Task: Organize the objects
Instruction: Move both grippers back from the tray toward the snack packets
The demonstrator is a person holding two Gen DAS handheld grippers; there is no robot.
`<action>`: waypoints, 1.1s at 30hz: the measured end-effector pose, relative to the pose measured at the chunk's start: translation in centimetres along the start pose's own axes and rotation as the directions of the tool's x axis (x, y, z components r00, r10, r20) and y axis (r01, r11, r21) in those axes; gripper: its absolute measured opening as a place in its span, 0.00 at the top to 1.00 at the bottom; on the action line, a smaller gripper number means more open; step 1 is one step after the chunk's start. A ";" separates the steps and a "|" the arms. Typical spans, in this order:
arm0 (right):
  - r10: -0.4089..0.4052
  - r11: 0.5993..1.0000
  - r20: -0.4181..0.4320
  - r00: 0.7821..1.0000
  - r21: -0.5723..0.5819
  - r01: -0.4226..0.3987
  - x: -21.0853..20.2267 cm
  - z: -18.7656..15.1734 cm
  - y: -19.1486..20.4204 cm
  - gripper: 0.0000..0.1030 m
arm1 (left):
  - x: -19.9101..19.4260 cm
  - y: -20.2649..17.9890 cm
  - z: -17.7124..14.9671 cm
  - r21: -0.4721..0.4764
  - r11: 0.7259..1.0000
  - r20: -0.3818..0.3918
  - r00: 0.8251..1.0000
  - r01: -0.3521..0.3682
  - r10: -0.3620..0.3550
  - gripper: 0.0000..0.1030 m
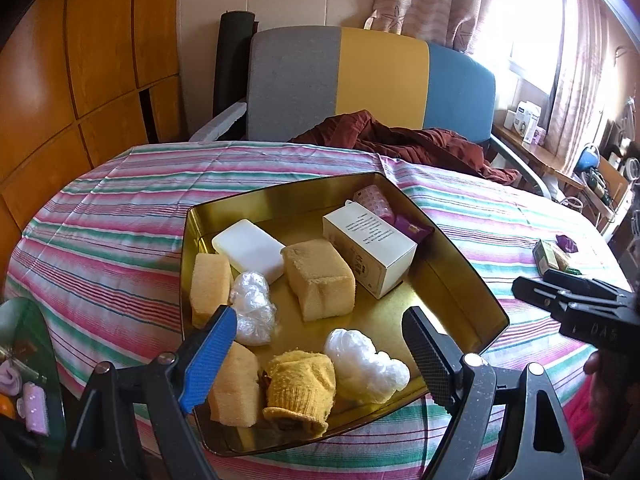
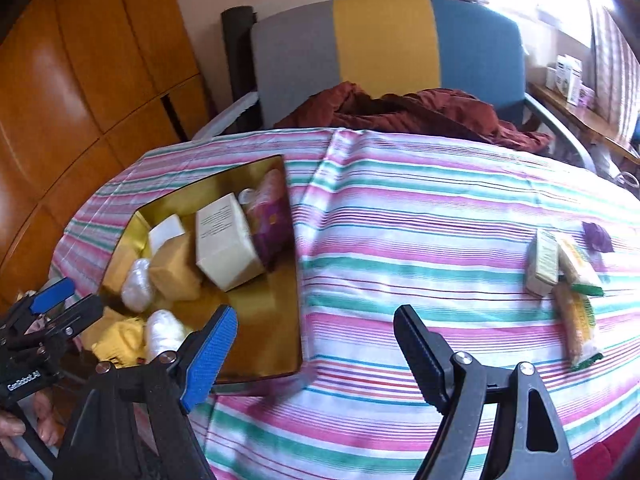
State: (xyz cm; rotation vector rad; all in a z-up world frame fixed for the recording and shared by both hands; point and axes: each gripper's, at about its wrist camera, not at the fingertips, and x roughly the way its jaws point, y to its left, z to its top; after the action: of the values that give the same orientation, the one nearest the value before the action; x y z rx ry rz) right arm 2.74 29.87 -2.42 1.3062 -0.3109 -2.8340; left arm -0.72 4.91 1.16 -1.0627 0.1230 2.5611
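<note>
Hovering, right gripper (image 2: 314, 344) apart, empty, over striped surface (image 2: 400, 220); left gripper (image 1: 320, 354) apart over gold metal tin (image 1: 460, 280). Advice: approach small green-white box (image 2: 542, 262) near right edge squarely.

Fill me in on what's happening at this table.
A person is tidying small items into a gold tin on a striped tablecloth. The tin already holds sponges, a white box, a yellow sock and plastic wads. The left claw hangs open over the tin's near end, holding nothing. The right claw is open and empty above bare cloth beside the tin. A few packets lie outside the tin, off to the right.
</note>
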 end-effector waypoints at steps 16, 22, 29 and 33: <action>-0.206 0.974 0.016 0.978 0.097 0.203 -2.2 2.3 -9.7 0.20 | -0.1 -2.1 0.9 0.063 0.998 0.011 1.000 0.026 -0.027 0.17; -0.331 0.925 0.027 0.943 0.207 0.319 -3.9 3.1 -16.8 0.20 | 0.1 -3.6 1.6 0.094 0.994 0.012 0.998 0.054 -0.056 0.17; -0.403 0.784 -0.019 0.915 0.507 0.357 -5.0 1.3 -25.9 0.20 | 0.6 -5.9 2.7 0.141 0.986 0.006 0.996 0.089 -0.091 0.17; -0.381 0.683 -0.027 0.924 0.666 0.301 -6.1 -0.4 -29.1 0.20 | 1.2 -7.8 3.6 0.166 0.978 -0.003 0.992 0.126 -0.127 0.17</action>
State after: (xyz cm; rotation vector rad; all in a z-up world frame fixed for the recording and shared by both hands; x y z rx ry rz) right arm 9.25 58.92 -3.36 1.3963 -1.3249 -3.2640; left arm -1.10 13.26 3.31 -0.9661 0.2542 2.3942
